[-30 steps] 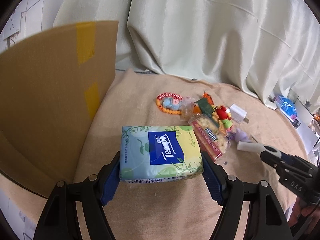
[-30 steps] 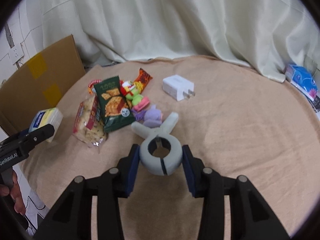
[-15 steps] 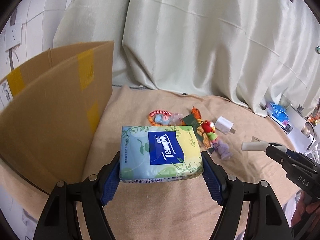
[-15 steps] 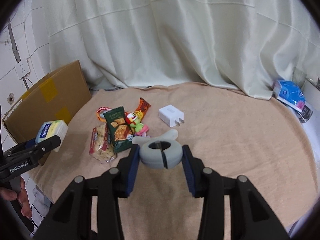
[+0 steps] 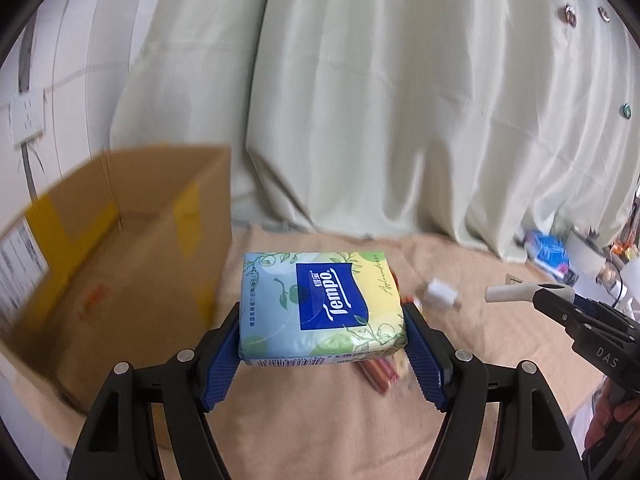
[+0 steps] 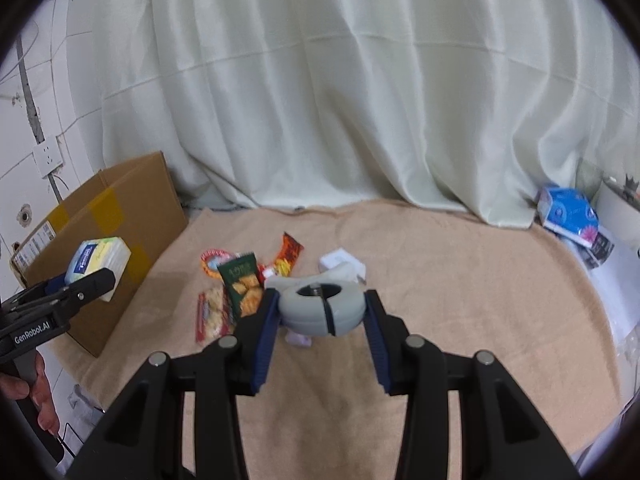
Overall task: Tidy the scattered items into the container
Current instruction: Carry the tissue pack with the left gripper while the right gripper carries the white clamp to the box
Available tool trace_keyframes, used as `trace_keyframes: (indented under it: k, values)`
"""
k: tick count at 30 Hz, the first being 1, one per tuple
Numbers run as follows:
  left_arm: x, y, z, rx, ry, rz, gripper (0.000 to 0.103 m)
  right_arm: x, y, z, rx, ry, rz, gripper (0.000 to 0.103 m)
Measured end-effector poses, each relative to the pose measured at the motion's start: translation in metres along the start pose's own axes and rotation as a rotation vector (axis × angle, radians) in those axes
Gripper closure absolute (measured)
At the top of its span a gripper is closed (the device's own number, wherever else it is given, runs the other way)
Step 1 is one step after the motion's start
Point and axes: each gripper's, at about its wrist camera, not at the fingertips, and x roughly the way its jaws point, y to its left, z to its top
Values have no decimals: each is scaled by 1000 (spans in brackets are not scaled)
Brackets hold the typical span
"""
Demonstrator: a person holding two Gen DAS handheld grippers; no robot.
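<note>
My left gripper [image 5: 322, 344] is shut on a Tempo tissue pack [image 5: 320, 304], held in the air beside the open cardboard box [image 5: 120, 264] at the left. The same pack [image 6: 98, 258] shows in the right wrist view near the box [image 6: 132, 208]. My right gripper [image 6: 322, 318] is shut on a grey ring-shaped hand grip [image 6: 322, 310], lifted above the beige cloth [image 6: 460, 300]. On the cloth lie a green cracker bag [image 6: 240, 284], a clear snack pack [image 6: 212, 314], an orange snack packet [image 6: 288, 254] and a white charger [image 6: 340, 262].
A pale curtain [image 6: 320, 100] hangs behind the table. A blue tissue pack [image 6: 568, 210] sits at the far right edge. A wall socket [image 6: 48, 156] is at the left. A person's hand [image 6: 44, 396] holds the left gripper's handle.
Both grippers have risen with their loads. The box opening has come into the left wrist view, and the scattered items now sit lower and smaller behind the held objects.
</note>
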Motion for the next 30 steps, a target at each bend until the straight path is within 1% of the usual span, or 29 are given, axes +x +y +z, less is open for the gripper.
trace_keyframes:
  k: [4,8,10,15,18,21,24,26,30]
  values:
    - [-18,19,36,-3,-69,31,28,-8,17,33,-22,-64,19,57]
    - [-44,47,72,-15,-151,80,28,-15,45,71,-44,-131,59,57]
    - [-55,65,89,-15,-179,110,28,-19,63,88,-61,-162,84,57]
    - [-72,108,114,-21,-223,171,28,-20,114,126,-116,-222,153,57]
    - [-75,134,121,-20,-224,208,28,-15,146,144,-137,-243,207,57]
    - [-76,163,121,-31,-217,238,28,-6,182,156,-158,-244,257,57]
    - [-70,187,118,-47,-202,260,28,4,218,162,-183,-234,308,57]
    - [-66,203,114,-54,-182,274,28,11,239,164,-200,-232,326,57]
    - [-63,220,95,-63,-161,301,28,34,273,161,-225,-194,373,57]
